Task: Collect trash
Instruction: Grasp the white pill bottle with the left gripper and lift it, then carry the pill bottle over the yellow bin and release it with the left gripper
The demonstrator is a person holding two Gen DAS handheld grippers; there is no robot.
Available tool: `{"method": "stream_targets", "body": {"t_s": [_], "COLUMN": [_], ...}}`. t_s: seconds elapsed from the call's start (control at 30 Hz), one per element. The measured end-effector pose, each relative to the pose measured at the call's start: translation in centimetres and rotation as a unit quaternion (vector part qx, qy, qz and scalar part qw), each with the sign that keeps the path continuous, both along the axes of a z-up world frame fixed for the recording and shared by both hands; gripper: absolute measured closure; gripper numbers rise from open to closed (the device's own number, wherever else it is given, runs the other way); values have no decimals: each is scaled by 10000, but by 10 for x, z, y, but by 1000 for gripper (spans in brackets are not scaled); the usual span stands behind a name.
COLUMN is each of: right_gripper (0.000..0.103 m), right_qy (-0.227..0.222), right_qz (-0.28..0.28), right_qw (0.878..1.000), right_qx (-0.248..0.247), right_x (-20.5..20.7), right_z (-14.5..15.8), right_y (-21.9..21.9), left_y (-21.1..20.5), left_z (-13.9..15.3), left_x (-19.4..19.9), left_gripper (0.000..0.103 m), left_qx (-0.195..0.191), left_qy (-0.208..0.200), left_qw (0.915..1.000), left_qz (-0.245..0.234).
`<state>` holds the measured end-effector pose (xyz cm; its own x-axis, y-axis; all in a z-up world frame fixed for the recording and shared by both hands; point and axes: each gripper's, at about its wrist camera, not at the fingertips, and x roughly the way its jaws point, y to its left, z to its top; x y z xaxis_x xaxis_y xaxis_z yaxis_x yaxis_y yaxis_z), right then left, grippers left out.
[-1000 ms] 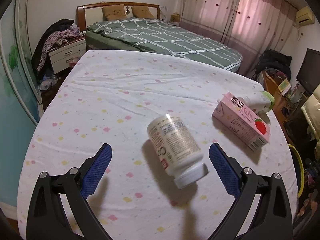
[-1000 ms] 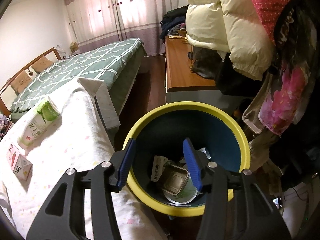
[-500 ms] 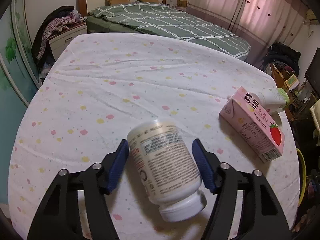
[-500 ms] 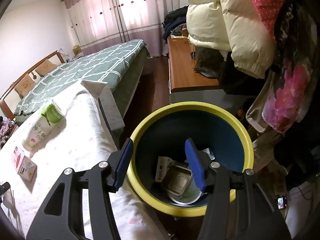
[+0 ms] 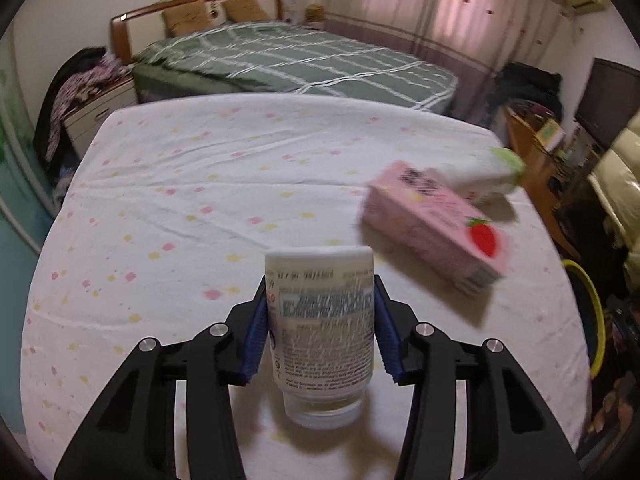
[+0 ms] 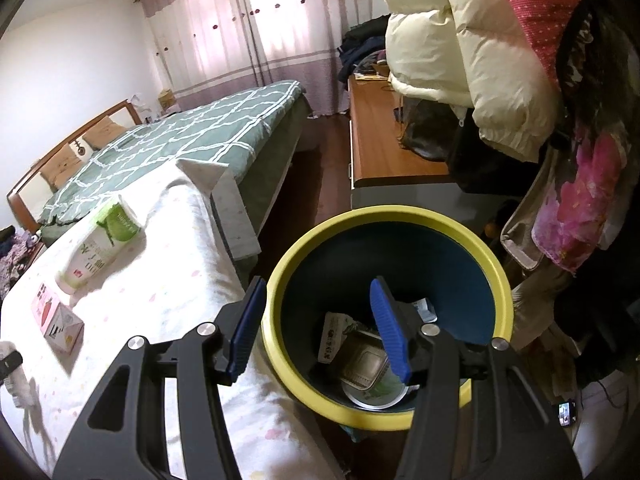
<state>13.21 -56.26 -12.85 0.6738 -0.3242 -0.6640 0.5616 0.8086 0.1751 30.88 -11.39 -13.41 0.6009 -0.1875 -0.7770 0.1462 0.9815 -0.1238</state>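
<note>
Left gripper [image 5: 320,336] clamping white bottle [image 5: 322,320] | right gripper [image 6: 318,328] parted, empty

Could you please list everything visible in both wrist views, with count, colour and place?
white bottle: 1, white with printed label, between the left gripper's pads
pink carton: 1, pink with a strawberry, lying on the sheet
green-capped pouch: 1, white and green, lying beyond the carton
bin: 1, yellow rim, dark blue inside, beside the sheet's edge, trash inside
spotted sheet: 1, white with pastel spots
bed: 1, green checked cover, behind
hanging jackets: several, cream and red, above the bin
left gripper: 1, black with blue pads, just been closing, gripping the bottle
right gripper: 1, same colours, open, empty, over the bin
</note>
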Motion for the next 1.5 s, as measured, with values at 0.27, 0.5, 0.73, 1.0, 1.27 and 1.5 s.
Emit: {"method": "stream_targets", "body": {"t_s": [0.27, 0.5, 0.73, 1.0, 1.27, 1.5], "right_gripper": [51, 51, 51, 51, 49, 49], "right_qy": [-87, -246, -337, -301, -283, -219], "right_qz": [46, -186, -495, -646, -659, -514], "right_qw": [9999, 9995, 9982, 9975, 9974, 9984], "right_qx": [-69, -75, -48, -40, -11, 37], "right_x": [-19, -50, -85, -103, -105, -93], "right_z": [4, 11, 13, 11, 10, 5], "right_y": [-13, -45, -78, -95, -99, -95], "left_y": [-58, -128, -226, -334, -383, -314], "left_z": [26, 42, 50, 36, 13, 32], "left_x": [-21, -33, -50, -71, -63, -63], "left_gripper": [56, 56, 56, 56, 32, 23], "left_qx": [-181, -254, -335, -360, -144, -369], "left_qy": [-276, -363, -357, -244, -164, -436], "left_qw": [9970, 9895, 9724, 9502, 9491, 9589], "left_qz": [-701, -1378, -2283, -3087, -3143, -2778]}}
